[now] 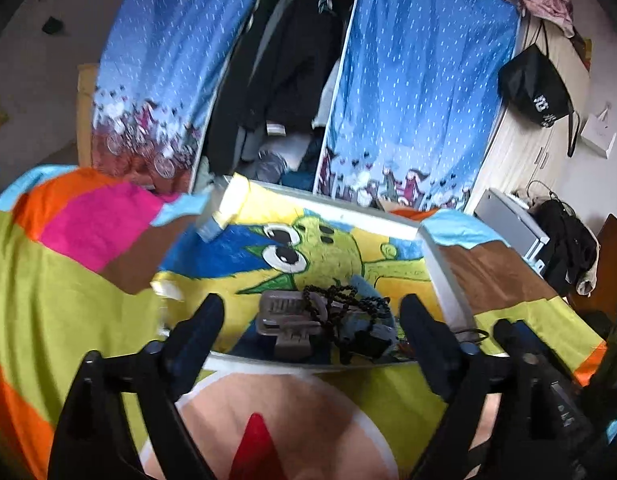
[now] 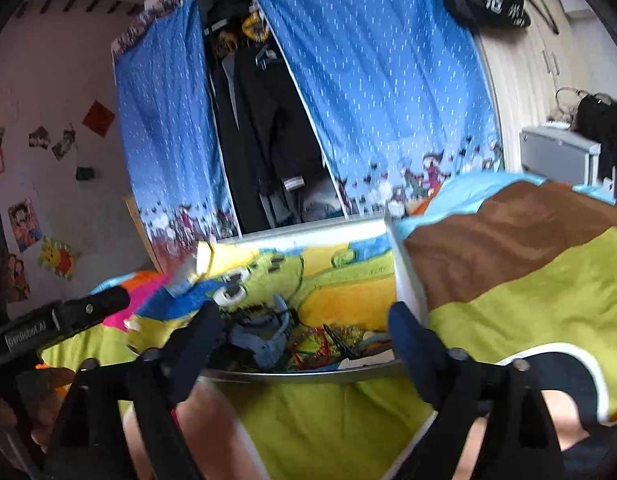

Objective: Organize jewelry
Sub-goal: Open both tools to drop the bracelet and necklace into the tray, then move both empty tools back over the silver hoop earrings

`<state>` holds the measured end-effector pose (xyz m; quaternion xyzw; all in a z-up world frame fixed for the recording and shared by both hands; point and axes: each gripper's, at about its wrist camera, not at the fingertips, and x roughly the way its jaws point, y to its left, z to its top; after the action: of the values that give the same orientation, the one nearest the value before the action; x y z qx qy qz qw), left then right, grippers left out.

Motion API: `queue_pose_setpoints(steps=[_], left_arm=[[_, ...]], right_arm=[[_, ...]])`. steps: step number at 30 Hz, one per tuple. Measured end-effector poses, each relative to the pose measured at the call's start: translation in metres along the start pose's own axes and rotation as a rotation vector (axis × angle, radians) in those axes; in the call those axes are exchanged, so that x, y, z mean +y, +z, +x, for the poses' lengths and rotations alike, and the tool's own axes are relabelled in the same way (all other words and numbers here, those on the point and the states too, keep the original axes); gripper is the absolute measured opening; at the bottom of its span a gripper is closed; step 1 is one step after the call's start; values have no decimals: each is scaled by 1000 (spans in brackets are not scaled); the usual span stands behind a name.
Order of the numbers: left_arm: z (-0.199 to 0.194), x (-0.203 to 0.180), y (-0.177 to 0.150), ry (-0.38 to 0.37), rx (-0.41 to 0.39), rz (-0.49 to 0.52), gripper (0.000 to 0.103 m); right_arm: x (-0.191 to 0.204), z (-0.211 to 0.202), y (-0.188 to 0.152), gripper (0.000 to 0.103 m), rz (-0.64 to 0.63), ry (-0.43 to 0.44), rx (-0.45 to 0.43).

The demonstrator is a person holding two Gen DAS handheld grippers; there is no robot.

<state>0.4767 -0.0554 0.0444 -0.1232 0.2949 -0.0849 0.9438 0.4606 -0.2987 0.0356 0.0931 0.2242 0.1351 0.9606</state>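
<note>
both the left tool point(image 1: 312, 316) and the right tool point(image 2: 304, 332) hover wide open and empty over the near edge of the tray point(image 1: 440, 280), where black beads point(image 1: 332, 300) tangle around a hair clip point(image 1: 280, 312), so closing there could drag both out together.

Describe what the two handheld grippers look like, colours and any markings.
Both are black. The left gripper and right gripper each have two dark navy finger pads on black hinged arms with round bolts. The left's body carries a grey label reading GenRobot.AI.
</note>
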Motion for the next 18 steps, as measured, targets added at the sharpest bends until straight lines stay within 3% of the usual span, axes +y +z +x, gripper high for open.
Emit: queue_pose_setpoints(steps=[3,7,18], left_arm=[[-36,-7,-2,29,-54,37,92],[-80,-17,-10,84,-104,100,101],[-177,-31,-64,106,-190,185,101]], right_arm=[[8,-34,7,103,-13,24,-46],[21,-75,9,103,-49,23,-96],[48,-168,-28,103,-126,17,-207]])
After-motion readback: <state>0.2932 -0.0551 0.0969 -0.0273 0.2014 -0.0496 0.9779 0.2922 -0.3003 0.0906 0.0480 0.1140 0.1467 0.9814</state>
